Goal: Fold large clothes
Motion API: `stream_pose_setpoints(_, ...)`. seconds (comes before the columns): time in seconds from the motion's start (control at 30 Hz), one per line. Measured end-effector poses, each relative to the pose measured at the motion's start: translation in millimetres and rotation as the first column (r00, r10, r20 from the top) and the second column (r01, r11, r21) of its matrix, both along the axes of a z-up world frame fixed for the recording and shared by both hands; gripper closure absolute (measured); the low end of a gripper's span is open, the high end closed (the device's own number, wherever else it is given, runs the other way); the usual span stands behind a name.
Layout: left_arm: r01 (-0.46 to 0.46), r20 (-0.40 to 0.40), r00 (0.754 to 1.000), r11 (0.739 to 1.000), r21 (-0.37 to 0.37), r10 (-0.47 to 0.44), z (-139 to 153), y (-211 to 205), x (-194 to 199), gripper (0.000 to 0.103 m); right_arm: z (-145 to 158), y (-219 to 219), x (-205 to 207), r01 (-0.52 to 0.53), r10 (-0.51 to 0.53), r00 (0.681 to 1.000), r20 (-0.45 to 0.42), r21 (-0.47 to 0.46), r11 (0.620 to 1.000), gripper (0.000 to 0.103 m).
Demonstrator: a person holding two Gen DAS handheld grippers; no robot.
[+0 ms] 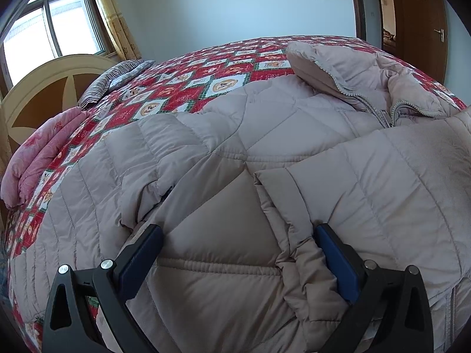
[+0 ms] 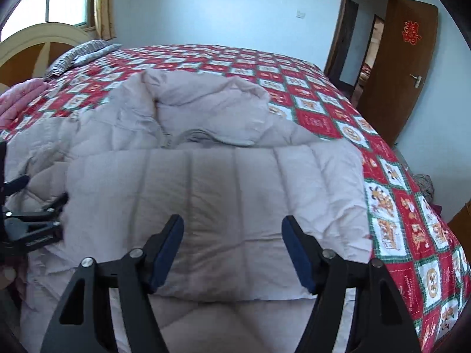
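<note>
Both tongs stand wide apart over a puffy beige coat, and neither has hold of anything. Left tongs (image 1: 238,232) point down at the coat's front, blue pads spread; between them lies a smooth quilted panel, and a folded sleeve cuff (image 1: 279,182) sits just inside the right pad, touching it but not pinched. Right tongs (image 2: 232,223) hover with jaws well open above a folded-over section of the coat, pads clear of the fabric.

Beyond both tongs stretches the bed (image 2: 323,94), covered by a red, white and green patchwork quilt (image 1: 182,88) that runs out past the coat on the far side and to the right of the right tongs. On the quilt, directly under and ahead of the tongs, lies the coat (image 1: 206,153), partly folded, its collar and zipper (image 1: 388,111) ahead and to the right of the left tongs. In the right wrist view the collar end (image 2: 206,103) is bunched up straight ahead.

Far ahead and to the left of the left tongs sit a pink bedding roll (image 1: 38,158), a striped pillow (image 1: 114,79) and a curved headboard (image 1: 44,88). A brown door (image 2: 400,67) stands open ahead and to the right of the right tongs.
</note>
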State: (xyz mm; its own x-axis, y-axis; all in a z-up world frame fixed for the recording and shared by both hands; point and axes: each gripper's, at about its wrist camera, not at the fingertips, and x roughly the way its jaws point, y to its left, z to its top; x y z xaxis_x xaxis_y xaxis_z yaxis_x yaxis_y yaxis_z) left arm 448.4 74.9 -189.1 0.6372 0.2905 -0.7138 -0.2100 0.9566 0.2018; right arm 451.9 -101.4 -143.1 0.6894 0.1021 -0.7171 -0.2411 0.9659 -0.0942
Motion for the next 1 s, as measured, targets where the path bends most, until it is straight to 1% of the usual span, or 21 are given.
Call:
stream_pose_setpoints(0.07, 0.002, 0.0, 1.0, 1.0, -0.005, -0.002, 0, 1, 0, 0.001, -7, 15, 0, -0.043, 0.043, 0.999, -0.009, 0.02, 0.999, 0.028)
stream_pose_setpoints(0.1, 0.003, 0.0, 1.0, 1.0, -0.014, -0.003, 0, 2, 0, 0.001, -15, 22, 2, -0.044, 0.044, 0.999, -0.011, 0.008, 0.999, 0.028)
stream_pose_setpoints(0.17, 0.004, 0.003, 1.0, 1.0, -0.023, -0.004, 1, 3, 0, 0.001, -39, 31, 9, -0.042, 0.041, 0.998, -0.052, -0.017, 0.999, 0.028)
stream_pose_setpoints(0.2, 0.004, 0.005, 1.0, 1.0, -0.022, -0.004, 1, 3, -1, 0.001, -50, 33, 11, -0.042, 0.041, 0.998, -0.05, -0.028, 0.999, 0.027)
stream_pose_setpoints(0.23, 0.004, 0.005, 1.0, 1.0, -0.016, -0.004, 1, 2, 0, 0.001, -53, 34, 11, -0.04, 0.039, 0.998, -0.043, -0.031, 0.999, 0.026)
stream_pose_setpoints(0.33, 0.004, 0.004, 1.0, 1.0, -0.004, -0.004, 1, 1, 0, 0.001, -52, 36, 9, -0.034, 0.033, 0.999, -0.034, -0.049, 0.998, 0.025)
stream_pose_setpoints(0.47, 0.012, 0.004, 1.0, 1.0, -0.015, -0.012, 5, 3, -2, 0.001, -54, 34, 10, -0.024, 0.023, 0.999, -0.031, -0.042, 0.999, 0.021)
stream_pose_setpoints(0.53, 0.021, -0.011, 1.0, 1.0, -0.021, -0.021, 13, 7, -8, 0.001, -52, 33, 6, -0.018, 0.017, 0.999, -0.031, -0.03, 0.999, 0.02)
stream_pose_setpoints(0.6, 0.038, 0.015, 0.999, 0.999, -0.035, -0.037, 27, 14, -25, 0.001, -52, 32, 6, -0.015, 0.014, 0.999, -0.029, -0.02, 1.0, 0.019)
stream_pose_setpoints(0.63, 0.035, 0.035, 0.999, 0.999, -0.021, -0.035, 35, 20, -36, 0.001, -52, 31, 6, -0.013, 0.012, 0.999, -0.029, -0.019, 1.0, 0.018)
stream_pose_setpoints(0.73, 0.004, 0.087, 0.996, 0.998, 0.059, -0.009, 52, 48, -71, 0.001, -52, 31, 6, -0.009, 0.009, 1.0, -0.029, -0.018, 1.0, 0.017)
stream_pose_setpoints(0.8, -0.049, 0.098, 0.994, 0.993, 0.105, 0.038, 56, 80, -91, 0.001, -52, 32, 5, -0.007, 0.007, 1.0, -0.025, -0.019, 1.0, 0.017)
stream_pose_setpoints(0.83, -0.089, 0.095, 0.993, 0.987, 0.134, 0.077, 55, 100, -100, 0.001, -52, 32, 5, -0.006, 0.006, 1.0, -0.024, -0.02, 1.0, 0.016)
stream_pose_setpoints(0.9, -0.185, 0.074, 0.982, 0.966, 0.18, 0.175, 49, 144, -115, 0.001, -52, 31, 4, -0.004, 0.004, 1.0, -0.021, -0.022, 1.0, 0.016)
stream_pose_setpoints(0.93, -0.246, 0.06, 0.969, 0.949, 0.196, 0.239, 45, 170, -124, 0.001, -52, 31, 4, -0.003, 0.003, 1.0, -0.019, -0.024, 1.0, 0.016)
stream_pose_setpoints(1.0, -0.365, 0.037, 0.93, 0.906, 0.214, 0.366, 39, 219, -144, 0.001, -52, 31, 4, -0.003, 0.002, 1.0, -0.017, -0.024, 1.0, 0.015)
